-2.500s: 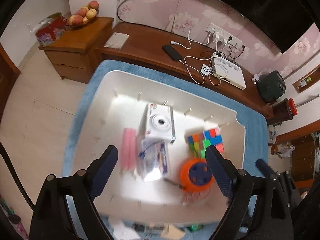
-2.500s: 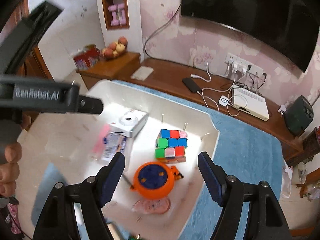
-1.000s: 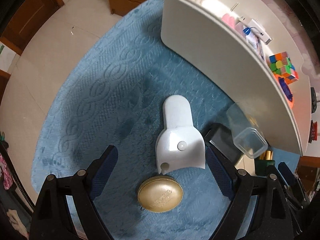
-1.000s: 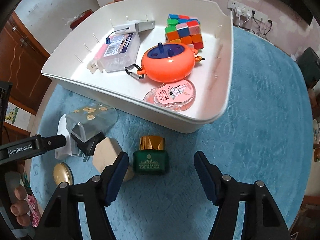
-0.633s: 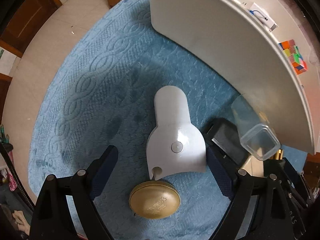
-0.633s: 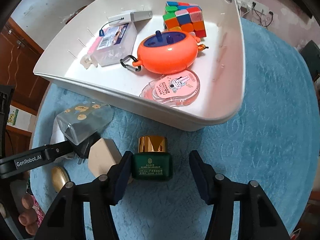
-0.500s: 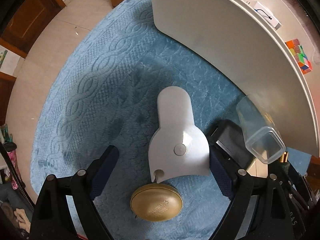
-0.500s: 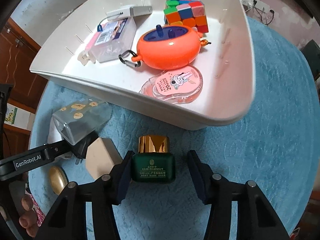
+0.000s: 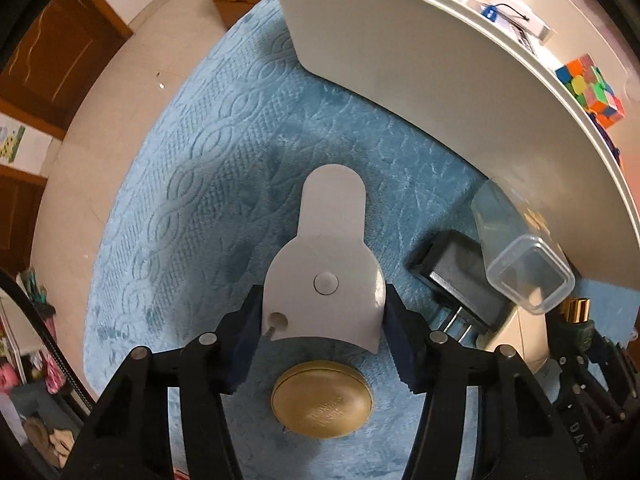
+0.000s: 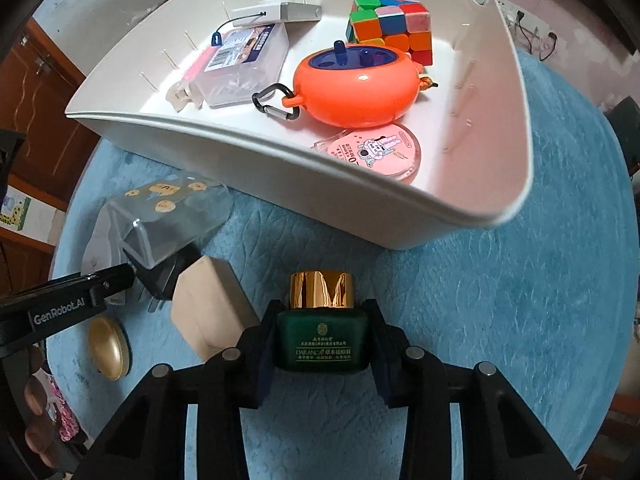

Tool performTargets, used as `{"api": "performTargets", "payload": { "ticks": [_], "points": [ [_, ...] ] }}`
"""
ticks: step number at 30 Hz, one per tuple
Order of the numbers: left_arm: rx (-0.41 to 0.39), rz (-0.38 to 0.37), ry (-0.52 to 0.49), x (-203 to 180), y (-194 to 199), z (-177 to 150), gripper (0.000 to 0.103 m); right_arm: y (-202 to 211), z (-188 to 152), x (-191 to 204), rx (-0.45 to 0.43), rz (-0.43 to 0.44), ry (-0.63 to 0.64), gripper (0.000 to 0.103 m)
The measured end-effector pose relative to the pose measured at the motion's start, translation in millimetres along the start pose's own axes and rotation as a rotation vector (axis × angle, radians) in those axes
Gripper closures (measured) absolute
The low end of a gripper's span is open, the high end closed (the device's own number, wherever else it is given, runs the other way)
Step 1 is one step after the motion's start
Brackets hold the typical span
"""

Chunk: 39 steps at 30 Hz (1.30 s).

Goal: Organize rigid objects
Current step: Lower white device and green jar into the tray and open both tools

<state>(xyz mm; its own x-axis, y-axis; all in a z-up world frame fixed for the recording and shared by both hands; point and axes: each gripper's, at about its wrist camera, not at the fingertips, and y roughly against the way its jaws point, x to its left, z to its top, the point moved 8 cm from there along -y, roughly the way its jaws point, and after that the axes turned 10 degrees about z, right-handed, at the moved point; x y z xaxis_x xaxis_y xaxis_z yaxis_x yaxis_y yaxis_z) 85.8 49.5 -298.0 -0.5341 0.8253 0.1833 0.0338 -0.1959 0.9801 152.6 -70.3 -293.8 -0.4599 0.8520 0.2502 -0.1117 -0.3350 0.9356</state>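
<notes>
My left gripper (image 9: pixel 322 318) is shut on the wide end of a flat white plastic piece (image 9: pixel 326 264) that lies on the blue rug. My right gripper (image 10: pixel 322 338) is shut on a green jar with a gold cap (image 10: pixel 322 330), which stands on the rug in front of the white tray (image 10: pixel 280 168). The tray holds an orange round case (image 10: pixel 354 88), a colour cube (image 10: pixel 394 24), a pink tape dispenser (image 10: pixel 378 152), a clear box (image 10: pixel 244 68) and a white device (image 10: pixel 278 12).
On the rug between the grippers lie a gold oval compact (image 9: pixel 322 400), a black plug adapter (image 9: pixel 460 280), a clear lidded container (image 9: pixel 520 256) and a beige hexagonal block (image 10: pixel 212 312). The tray wall (image 9: pixel 420 76) rises at the upper right. Bare floor and wooden furniture lie to the left.
Both grippers have closed: the left on the white plastic piece, the right on the green jar. Both moved down and forward onto these objects.
</notes>
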Motion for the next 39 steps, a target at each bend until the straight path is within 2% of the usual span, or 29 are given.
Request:
{"api": "performTargets", "payload": {
  "ticks": [7, 13, 18, 25, 31, 35, 39],
  "points": [
    [-0.074, -0.005, -0.040, 2.4, 28.7, -4.6, 0.044, 28.9, -5.9, 7.8, -0.055, 0.027, 0.019, 0.063],
    [-0.143, -0.062, -0.049, 13.4, 73.3, -9.1, 0.044, 67.3, -11.3, 12.0, -0.118, 0.090, 0.013, 0.063],
    [-0.230, -0.106, -0.055, 24.2, 117.9, -2.1, 0.044, 101.4, -4.9, 13.3, -0.182, 0.134, 0.009, 0.063],
    [-0.347, -0.163, -0.048, 30.2, 172.1, 31.4, 0.044, 155.9, 31.9, 19.6, -0.327, 0.165, 0.001, 0.063],
    [-0.443, -0.186, -0.058, 16.8, 206.9, 65.0, 0.044, 189.6, 81.4, 24.1, -0.449, 0.143, 0.027, 0.063],
    [-0.462, -0.188, -0.072, 6.0, 208.6, 82.0, 0.044, 183.7, 104.9, 25.7, -0.470, 0.125, 0.034, 0.063],
    [-0.440, -0.185, -0.091, -9.3, 194.8, 100.4, 0.044, 155.2, 123.6, 26.2, -0.431, 0.117, 0.023, 0.063]
  ]
}}
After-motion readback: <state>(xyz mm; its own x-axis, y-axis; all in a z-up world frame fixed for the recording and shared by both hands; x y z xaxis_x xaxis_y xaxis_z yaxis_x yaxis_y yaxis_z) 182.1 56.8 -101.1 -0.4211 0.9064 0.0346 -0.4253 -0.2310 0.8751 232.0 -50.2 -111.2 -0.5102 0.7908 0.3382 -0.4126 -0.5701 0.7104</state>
